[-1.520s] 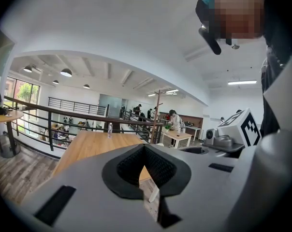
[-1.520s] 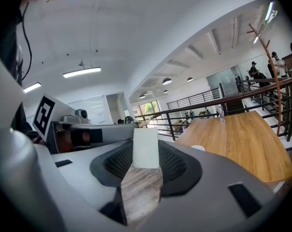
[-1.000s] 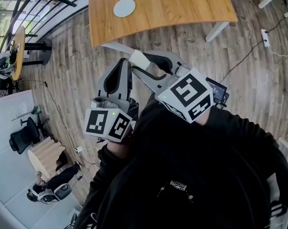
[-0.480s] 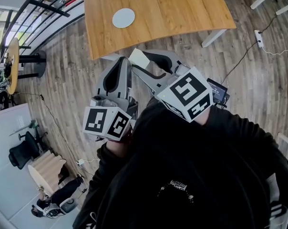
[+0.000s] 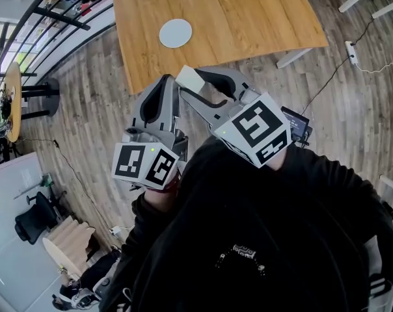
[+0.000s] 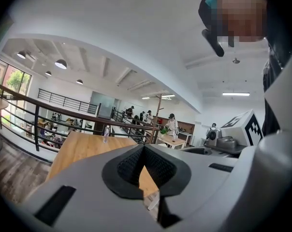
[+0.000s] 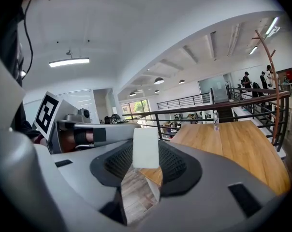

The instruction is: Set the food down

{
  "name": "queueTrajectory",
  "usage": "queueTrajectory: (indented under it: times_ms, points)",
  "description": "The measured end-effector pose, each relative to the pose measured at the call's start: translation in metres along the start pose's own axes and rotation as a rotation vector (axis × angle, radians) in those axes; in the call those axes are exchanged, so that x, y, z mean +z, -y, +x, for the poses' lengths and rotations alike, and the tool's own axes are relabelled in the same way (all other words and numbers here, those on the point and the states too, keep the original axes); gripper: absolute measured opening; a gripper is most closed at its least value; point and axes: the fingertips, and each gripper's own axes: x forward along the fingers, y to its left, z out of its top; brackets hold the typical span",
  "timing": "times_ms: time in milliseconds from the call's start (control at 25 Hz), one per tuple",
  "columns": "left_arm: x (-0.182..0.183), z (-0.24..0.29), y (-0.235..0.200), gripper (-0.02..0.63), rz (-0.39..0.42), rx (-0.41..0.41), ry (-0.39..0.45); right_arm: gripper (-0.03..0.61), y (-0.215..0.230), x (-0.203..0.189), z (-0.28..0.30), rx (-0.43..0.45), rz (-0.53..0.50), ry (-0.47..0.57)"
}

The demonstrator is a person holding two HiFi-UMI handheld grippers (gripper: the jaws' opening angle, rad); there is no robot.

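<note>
My right gripper (image 5: 198, 84) is shut on a pale, whitish block of food (image 5: 189, 78), which stands upright between the pads (image 7: 146, 148). It hovers over the wooden floor, just short of the near edge of a wooden table (image 5: 248, 12). A round white plate (image 5: 176, 33) lies on that table, beyond the food. My left gripper (image 5: 164, 82) is close beside the right one, to its left. Its jaws meet at the tips with nothing between them (image 6: 143, 148). Both grippers are held close to the person's chest.
A railing (image 5: 47, 18) runs along the floor's far-left edge, with a drop to a lower level behind it. A white table leg (image 5: 294, 56) and a power strip with cable (image 5: 352, 52) are on the floor at the right. A clear bottle (image 7: 216, 122) stands on the table.
The table and plate have slid a little lower and to the right in the head view. Both grippers keep the same pose, and the food stays in the right one.
</note>
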Motion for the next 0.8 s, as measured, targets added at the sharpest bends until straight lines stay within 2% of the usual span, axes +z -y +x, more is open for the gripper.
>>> queueTrajectory:
  times_ms: [280,800]
  points:
    - [0.012,-0.002,-0.028,-0.003,0.009,-0.036,0.004,0.172,-0.005,0.013,0.030,-0.037,-0.004,-0.007]
    - [0.008,-0.014,-0.073,-0.003,-0.041,-0.068,0.037,0.172,-0.021,0.010,0.071,-0.052,-0.054,-0.063]
